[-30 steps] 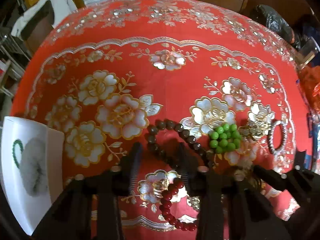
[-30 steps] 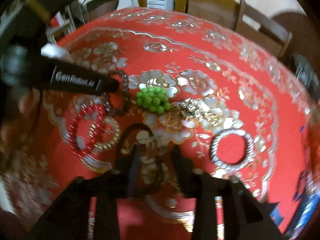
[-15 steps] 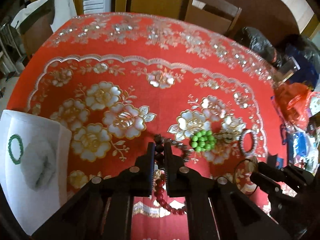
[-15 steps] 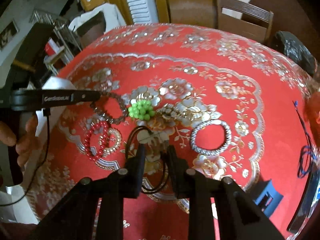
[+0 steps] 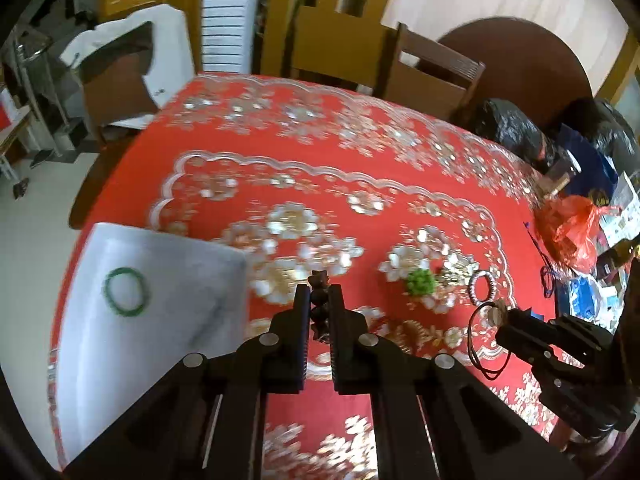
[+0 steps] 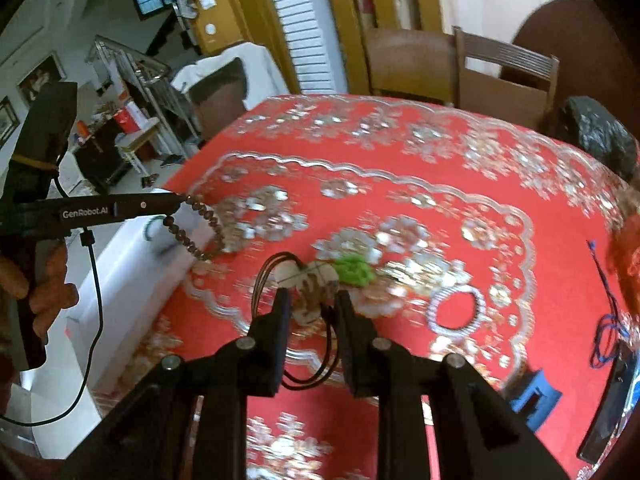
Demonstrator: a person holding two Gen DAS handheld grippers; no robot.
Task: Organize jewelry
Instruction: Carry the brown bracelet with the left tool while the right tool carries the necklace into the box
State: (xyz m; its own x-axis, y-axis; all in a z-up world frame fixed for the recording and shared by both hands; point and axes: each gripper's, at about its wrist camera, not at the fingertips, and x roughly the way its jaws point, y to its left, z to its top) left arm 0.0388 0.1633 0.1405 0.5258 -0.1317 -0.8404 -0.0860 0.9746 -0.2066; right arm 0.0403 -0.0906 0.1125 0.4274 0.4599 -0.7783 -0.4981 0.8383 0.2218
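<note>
Dark brown beads fill the gap of the left gripper point(image 5: 319, 300) — its jaws are pressed onto the brown bead bracelet point(image 6: 196, 226), which in the right wrist view hangs in a loop from the gripper tip, above the near edge of the white tray point(image 5: 168, 312). A green bangle point(image 5: 127, 292) lies inside that tray, left of the left gripper. The right gripper point(image 6: 312, 300) is clamped on a cord necklace point(image 6: 308, 280) with a pale pendant; the pendant sits between the jaws and the dark cord loops out to the left and back under the fingers. Both pieces are lifted off the table point(image 5: 320, 184), which wears a red cloth with gold and white flowers. On the cloth ahead of the right gripper lie a green bead cluster point(image 6: 354, 270), a gold piece point(image 6: 424, 272) just right of it, and a rhinestone bangle point(image 6: 456, 308) — all well apart from the tray.
</note>
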